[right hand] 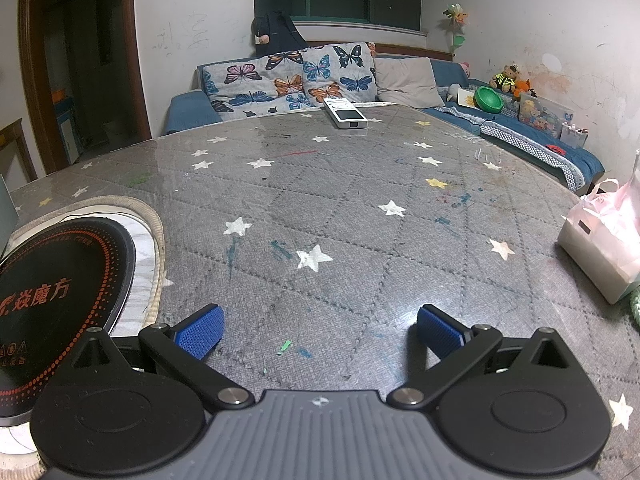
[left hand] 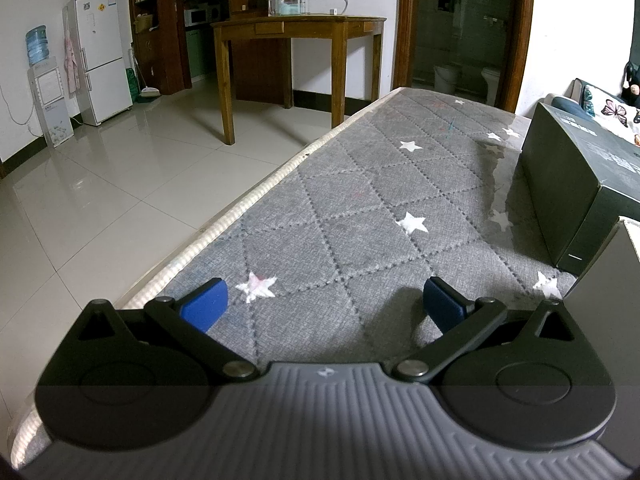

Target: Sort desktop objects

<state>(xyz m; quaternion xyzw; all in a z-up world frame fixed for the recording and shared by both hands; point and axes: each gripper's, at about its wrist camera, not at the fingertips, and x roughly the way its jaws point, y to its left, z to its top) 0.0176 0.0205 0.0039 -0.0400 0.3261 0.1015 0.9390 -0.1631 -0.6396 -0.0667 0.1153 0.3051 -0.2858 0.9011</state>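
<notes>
We have the whole round table (right hand: 360, 208) before us, its grey quilted cover with white stars under a clear sheet, and most of it lies bare, so we judge the sorting either not yet begun or between two picks. The largest thing on it is the dark box (left hand: 580, 184) at the right of the left wrist view, with a paler grey box edge (left hand: 612, 280) just beside it and nearer to us. Next comes the round black induction cooktop (right hand: 60, 300) set in the table's middle opening, close to the left of our right gripper (right hand: 318, 330). At the table's right edge sits a white container in a pink bag (right hand: 604, 248), and at the far edge, well apart from both tools, a white remote control (right hand: 345, 114). Our left gripper (left hand: 324, 304) hovers over bare cloth with fingers spread wide and nothing between them; the right one is likewise wide and empty. We think the next move calls for a long reach across to the remote, or a shorter one to the bag. Nothing stands in that path; only a small green scrap (right hand: 284, 347) lies near the fingers.
</notes>
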